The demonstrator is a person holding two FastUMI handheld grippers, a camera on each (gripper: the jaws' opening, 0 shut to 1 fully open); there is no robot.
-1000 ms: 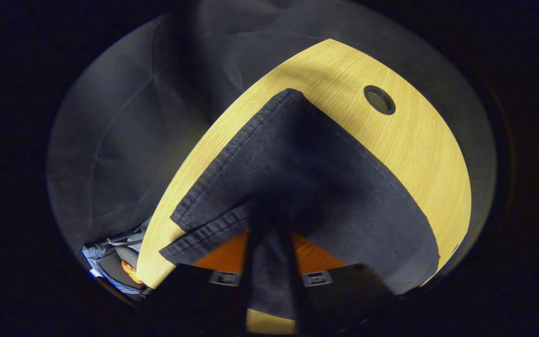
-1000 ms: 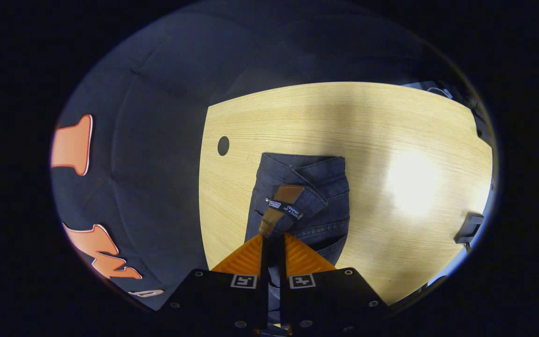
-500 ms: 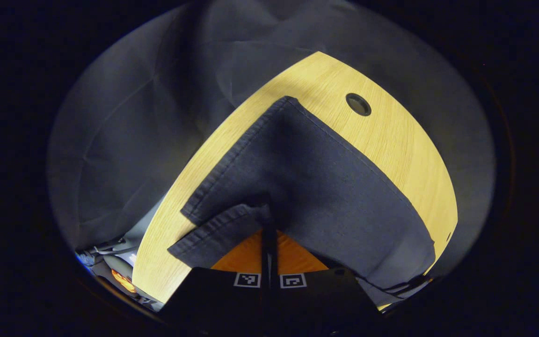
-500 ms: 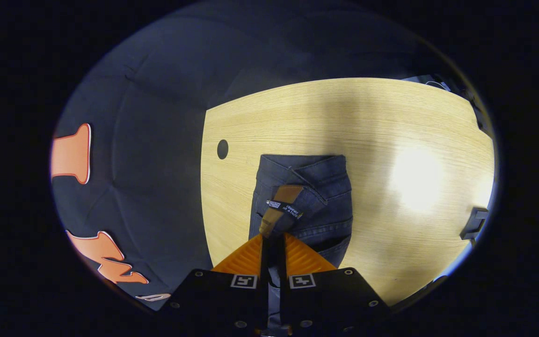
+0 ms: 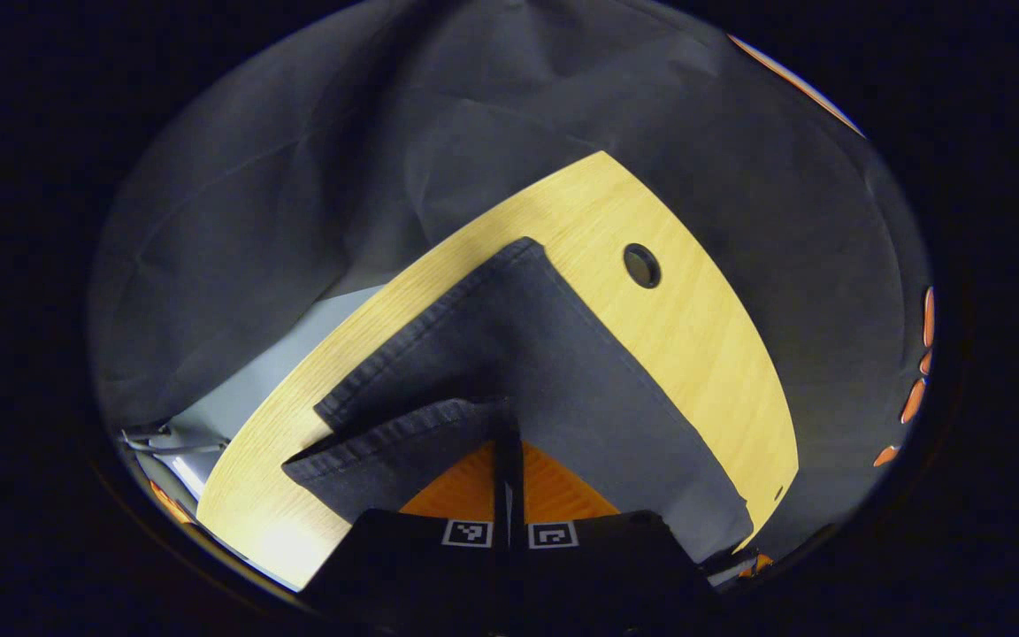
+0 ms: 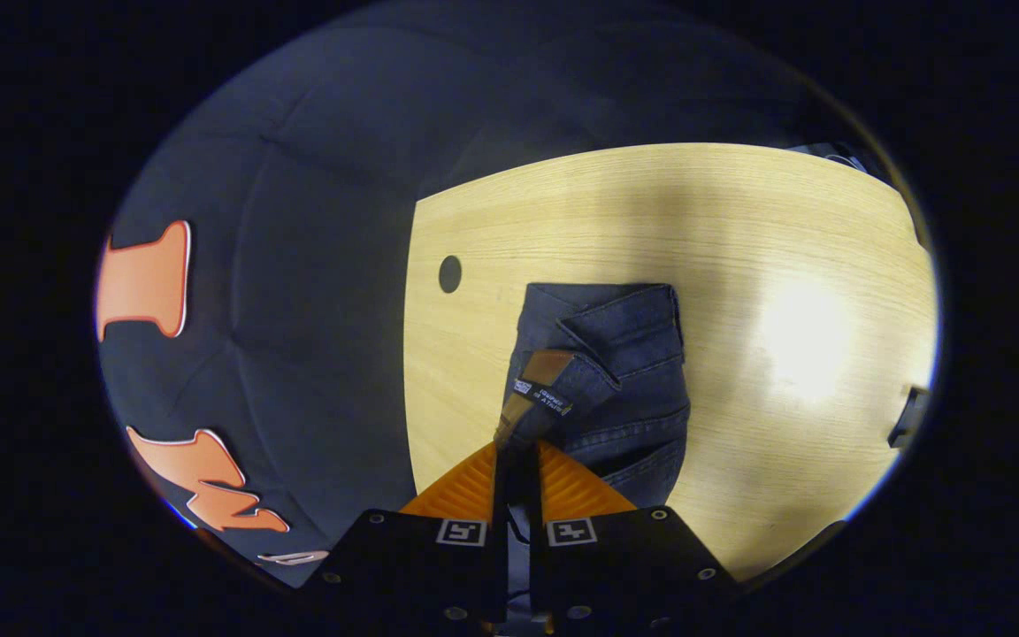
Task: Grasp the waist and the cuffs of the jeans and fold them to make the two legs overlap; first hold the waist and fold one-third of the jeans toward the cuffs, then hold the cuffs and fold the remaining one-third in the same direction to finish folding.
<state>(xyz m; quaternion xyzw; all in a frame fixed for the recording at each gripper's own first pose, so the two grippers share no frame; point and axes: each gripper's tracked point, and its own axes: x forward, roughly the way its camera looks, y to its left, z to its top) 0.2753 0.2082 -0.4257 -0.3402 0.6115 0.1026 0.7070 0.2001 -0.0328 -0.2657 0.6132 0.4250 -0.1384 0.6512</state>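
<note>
Dark blue jeans (image 5: 554, 372) lie on a light wooden table (image 5: 704, 345). In the left gripper view the two hemmed cuffs (image 5: 394, 425) overlap, and my left gripper (image 5: 507, 433) is shut on the upper cuff, lifting its corner off the lower one. In the right gripper view the jeans (image 6: 642, 354) show their waist end with a brown leather patch (image 6: 532, 389). My right gripper (image 6: 514, 447) is shut on the waistband just below that patch, holding it slightly raised and folded over.
A round cable hole (image 5: 641, 265) sits in the table beyond the jeans, also seen as a hole (image 6: 449, 273) left of the waist. Black cloth walls surround the table. A small dark object (image 6: 907, 416) sits at the table's right edge.
The left gripper has pulled back and risen with the cuff, so the table looks smaller and farther. The right gripper has shifted slightly left while still holding the waistband.
</note>
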